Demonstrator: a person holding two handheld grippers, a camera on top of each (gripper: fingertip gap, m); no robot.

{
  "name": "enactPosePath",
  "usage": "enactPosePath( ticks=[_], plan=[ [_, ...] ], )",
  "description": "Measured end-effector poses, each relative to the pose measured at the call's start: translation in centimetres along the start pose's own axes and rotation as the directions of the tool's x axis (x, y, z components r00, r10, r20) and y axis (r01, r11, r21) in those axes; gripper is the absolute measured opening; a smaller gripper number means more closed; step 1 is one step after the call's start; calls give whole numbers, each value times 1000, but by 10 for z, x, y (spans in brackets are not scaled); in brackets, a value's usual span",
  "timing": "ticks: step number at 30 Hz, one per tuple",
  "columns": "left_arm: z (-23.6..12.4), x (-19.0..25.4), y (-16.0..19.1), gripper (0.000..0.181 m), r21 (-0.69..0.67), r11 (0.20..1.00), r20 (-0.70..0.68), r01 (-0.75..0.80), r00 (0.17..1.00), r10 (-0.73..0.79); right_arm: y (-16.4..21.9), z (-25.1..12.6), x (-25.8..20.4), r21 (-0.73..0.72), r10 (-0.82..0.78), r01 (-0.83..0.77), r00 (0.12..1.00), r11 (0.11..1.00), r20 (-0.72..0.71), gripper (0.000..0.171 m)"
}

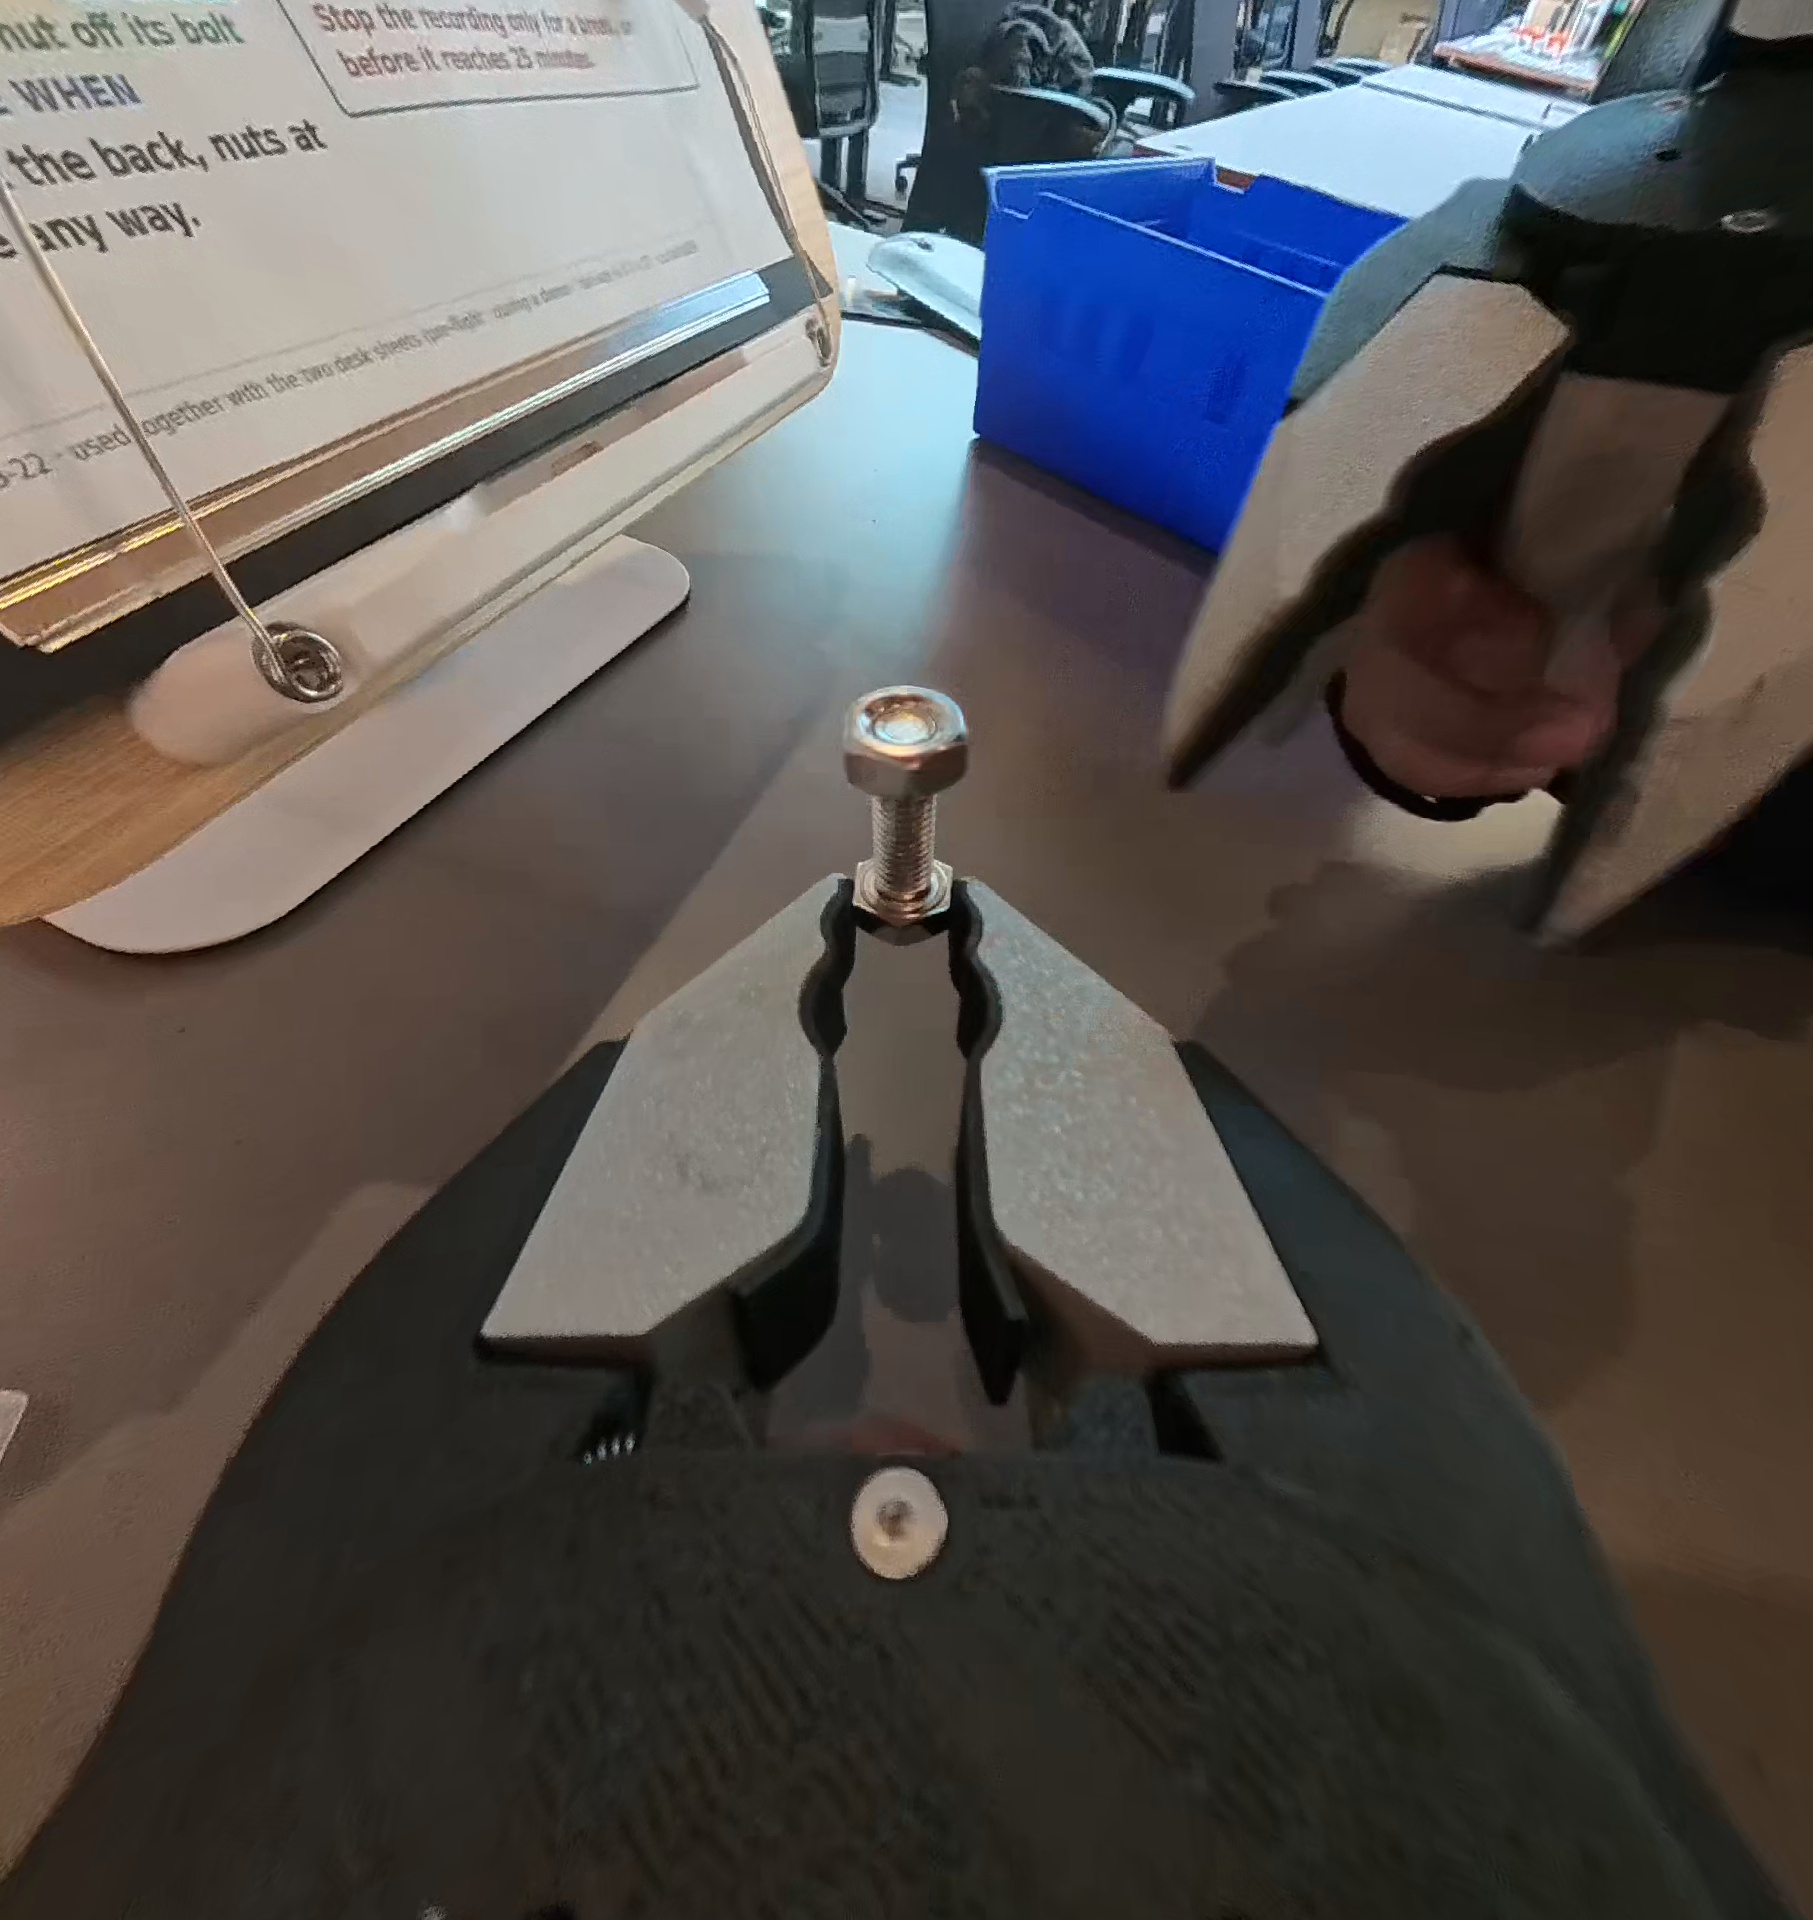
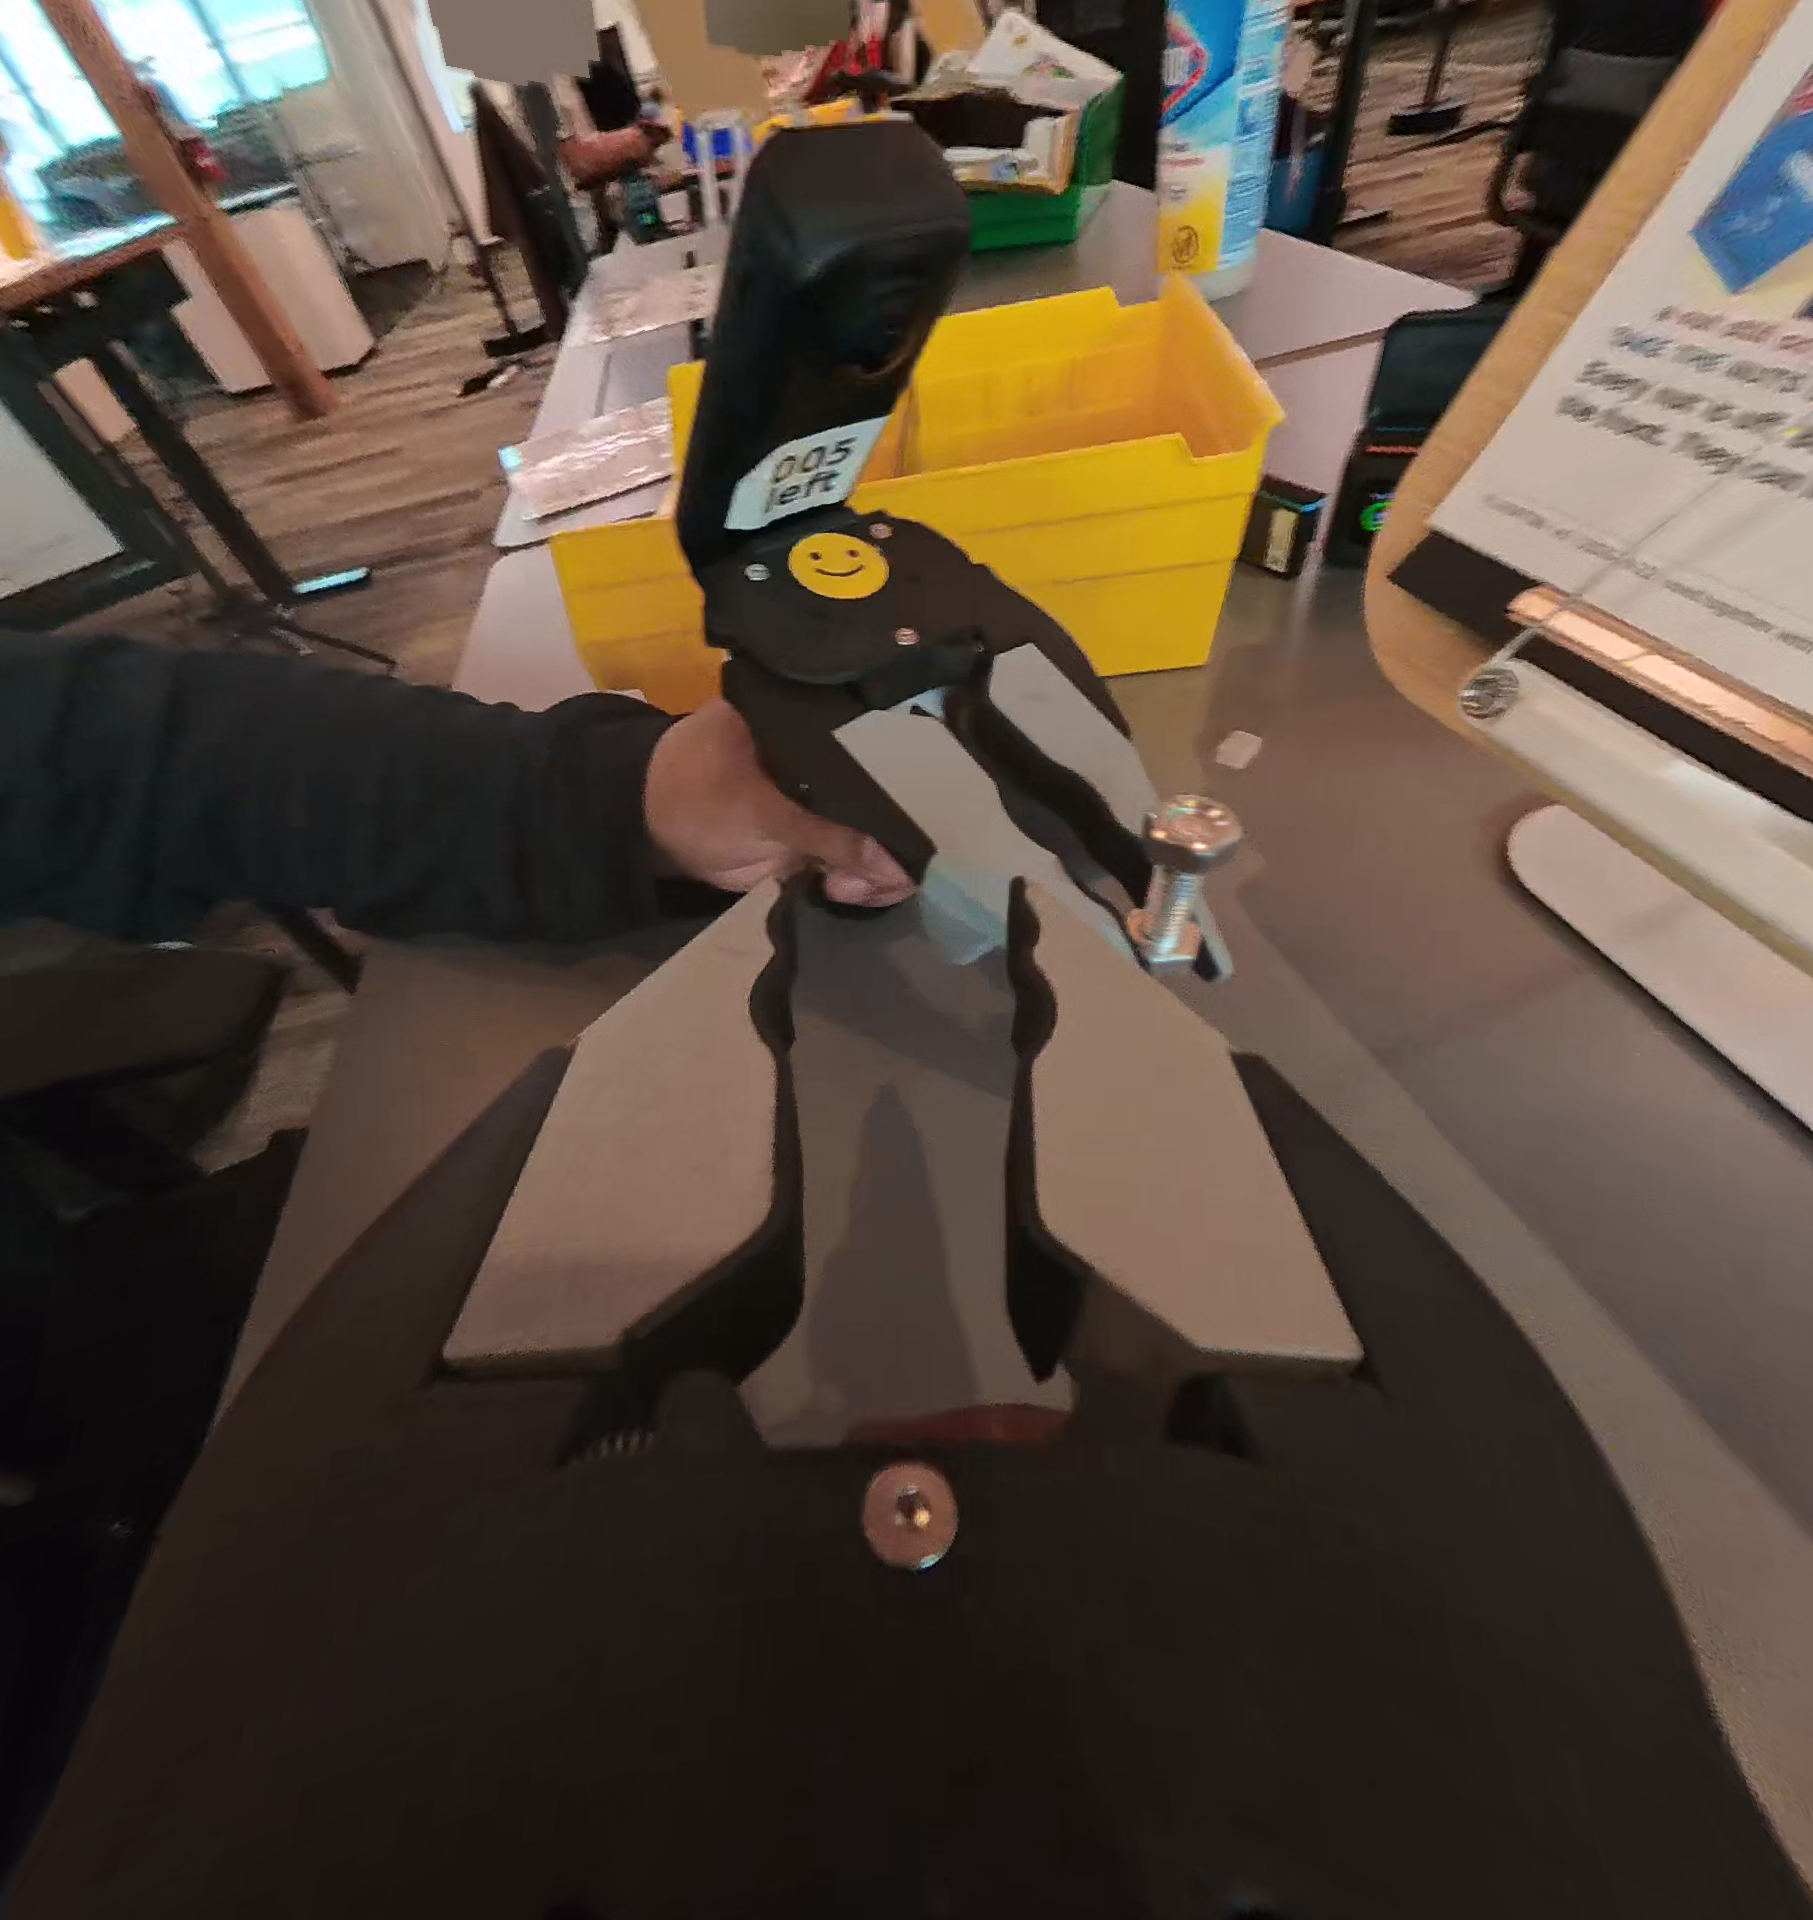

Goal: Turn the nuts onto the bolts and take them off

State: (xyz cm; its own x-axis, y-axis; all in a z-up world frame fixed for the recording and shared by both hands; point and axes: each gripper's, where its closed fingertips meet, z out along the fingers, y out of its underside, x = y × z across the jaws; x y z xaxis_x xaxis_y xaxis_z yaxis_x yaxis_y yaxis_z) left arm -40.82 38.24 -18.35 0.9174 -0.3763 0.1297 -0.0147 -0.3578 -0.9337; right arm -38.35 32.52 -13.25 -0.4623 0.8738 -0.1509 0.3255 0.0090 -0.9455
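My left hand-held gripper (image 1: 900,914) is clamped on a nut (image 1: 899,906) at its fingertips, and the bolt (image 1: 904,800) stands upright out of it, head on top, raised off the surface (image 1: 590,1018). My right hand-held gripper (image 2: 907,914) is empty, fingers apart, just beside the bolt and level with it. I judge this a light, rigid, smooth steel pair, apt to slip or twist on a tip-only hold. The hex head (image 1: 905,738) looks like the best place for my right fingers, flat on flat. Beyond them sits a blue bin (image 1: 1141,395).
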Motion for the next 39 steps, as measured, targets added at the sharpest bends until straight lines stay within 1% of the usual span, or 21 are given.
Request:
enactPosePath(
  ticks=[3, 5, 8, 9, 10, 11, 13, 15, 18, 21, 23, 24, 25, 26, 27, 28, 31, 33, 35, 38, 39],
  plan=[
    [1, 4, 0, 16, -2, 1000, -3, -26, 1000, 26, 3, -2, 30, 6, 9, -8, 988, 1000, -156, 55],
    [3, 9, 0, 16, -5, 999, -23, -36, 999, 36, 5, -1, 42, 25, 49, -45, 979, 999, -199, 65],
    [6, 16, 0, 16, -6, 998, -38, -64, 997, 63, 4, 7, 32, 49, 107, -102, 988, 994, -113, 66],
    [7, 15, 1, 16, -16, 998, -26, -68, 997, 67, 6, 9, 26, 34, 119, -117, 990, 993, -73, 62],
    [7, 12, 2, 16, -21, 998, -8, -60, 998, 60, 7, 10, 23, 21, 129, -128, 990, 992, -57, 67],
    [6, 7, 2, 16, -20, 999, 13, -45, 999, 46, 8, 8, 22, 7, 123, -123, 991, 992, -55, 62],
    [5, -2, 4, 16, -33, 999, 29, -2, 1000, 3, 1, 1, 10, 26, 80, -80, 997, 996, 4, 25],
    [4, -3, 3, 16, -24, 1000, 23, 10, 1000, -10, -6, -4, 14, 65, 71, -69, 997, 996, -32, 34],
    [6, -1, 5, 16, -42, 999, 25, -17, 1000, 18, -4, -5, 36, 72, 89, -79, 985, 994, -147, 59],
    [9, 5, 4, 16, -46, 999, 3, -22, 1000, 22, 1, 3, 41, 81, 131, -121, 982, 989, -137, 71],
    [11, 4, 7, 16, -65, 998, 13, -20, 1000, 21, 7, 10, 34, 43, 127, -123, 988, 991, -90, 66],
    [11, 2, 7, 16, -66, 998, 18, -10, 1000, 12, 8, 12, 32, 27, 120, -118, 989, 993, -83, 70],
    [11, 0, 6, 16, -60, 998, 25, 3, 1000, -2, 10, 10, 29, 8, 92, -92, 992, 996, -85, 64],
    [10, -3, 7, 16, -62, 998, 33, 20, 999, -18, 10, 5, 19, -17, 50, -51, 998, 999, -46, 33],
    [9, -6, 8, 16, -67, 997, 35, 34, 999, -32, 8, 3, 9, -11, 28, -28, 1000, 1000, -5, 28],
    [8, -6, 7, 16, -61, 997, 27, 42, 999, -40, 5, 1, 10, 2, 23, -23, 1000, 1000, -19, 23],
    [9, -3, 7, 16, -65, 998, 23, 26, 999, -25, 0, 0, 34, 20, 16, -13, 987, 1000, -158, 53],
    [11, 3, 7, 15, -68, 998, 2, 15, 1000, -15, 0, 3, 47, 33, 31, -24, 976, 999, -217, 60],
    [13, 6, 8, 16, -71, 997, -7, 7, 1000, -8, 8, 12, 45, 2, 38, -38, 981, 999, -190, 64],
    [11, 1, 8, 16, -71, 997, 13, 24, 1000, -24, 15, 14, 33, -49, 32, -38, 993, 998, -114, 65],
    [9, -5, 8, 16, -66, 997, 33, 38, 999, -36, 14, 10, 23, -62, -2, -2, 998, 998, -66, 34]
  ],
)
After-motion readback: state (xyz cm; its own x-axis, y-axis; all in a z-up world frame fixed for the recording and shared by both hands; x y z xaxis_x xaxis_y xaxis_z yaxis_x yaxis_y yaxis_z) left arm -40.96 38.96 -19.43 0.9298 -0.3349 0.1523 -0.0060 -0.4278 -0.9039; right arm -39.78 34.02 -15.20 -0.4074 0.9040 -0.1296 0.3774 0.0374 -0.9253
